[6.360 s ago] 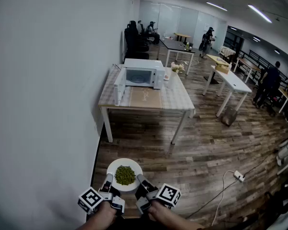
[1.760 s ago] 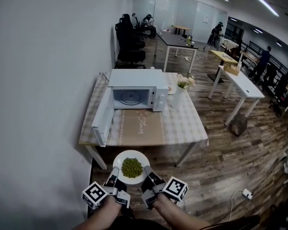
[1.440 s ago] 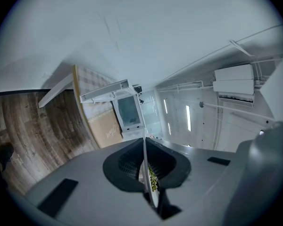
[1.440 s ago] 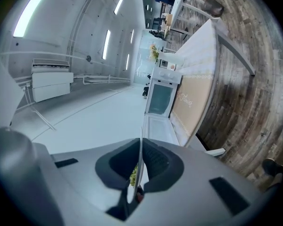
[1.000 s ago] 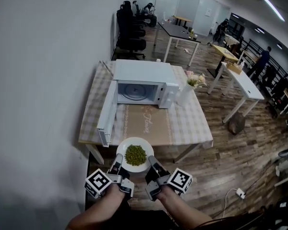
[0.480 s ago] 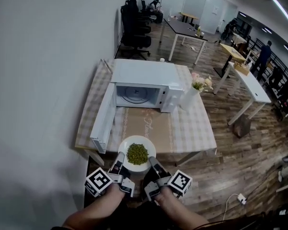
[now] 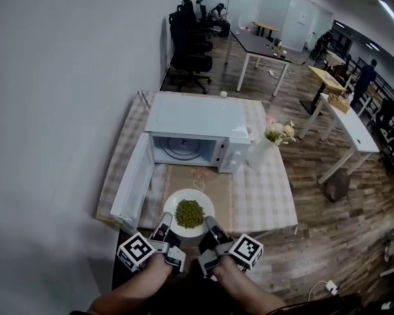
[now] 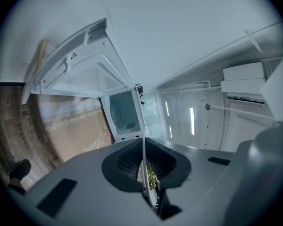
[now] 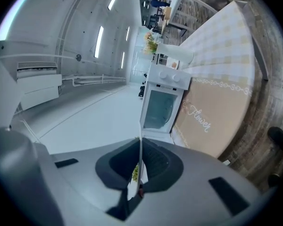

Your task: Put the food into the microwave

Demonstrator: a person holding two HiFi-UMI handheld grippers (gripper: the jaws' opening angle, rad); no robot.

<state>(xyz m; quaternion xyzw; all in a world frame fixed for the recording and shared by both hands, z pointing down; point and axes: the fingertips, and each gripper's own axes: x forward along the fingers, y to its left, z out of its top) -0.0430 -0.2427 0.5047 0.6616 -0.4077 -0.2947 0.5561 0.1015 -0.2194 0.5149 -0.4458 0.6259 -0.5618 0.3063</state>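
Observation:
A white plate (image 7: 173,208) heaped with green peas (image 7: 190,213) hangs over the near edge of the table. My left gripper (image 7: 165,230) is shut on its left rim, and the plate's edge (image 8: 144,159) shows between the jaws. My right gripper (image 7: 208,229) is shut on the right rim, with the plate's edge (image 9: 139,159) in its pads. The white microwave (image 7: 194,122) stands on the table beyond, its door (image 7: 129,193) swung open to the left and its cavity (image 7: 183,148) facing me.
The table (image 7: 262,195) has a checked cloth and a tan runner (image 7: 218,182). A white vase of flowers (image 7: 269,144) stands right of the microwave. A white wall (image 7: 65,97) runs along the left. Office chairs (image 7: 190,35), desks (image 7: 341,120) and people (image 7: 366,77) are farther off.
I have come closer to the table, carrying the plate in both grippers. The plate now hangs over the table's near edge, in front of the open microwave.

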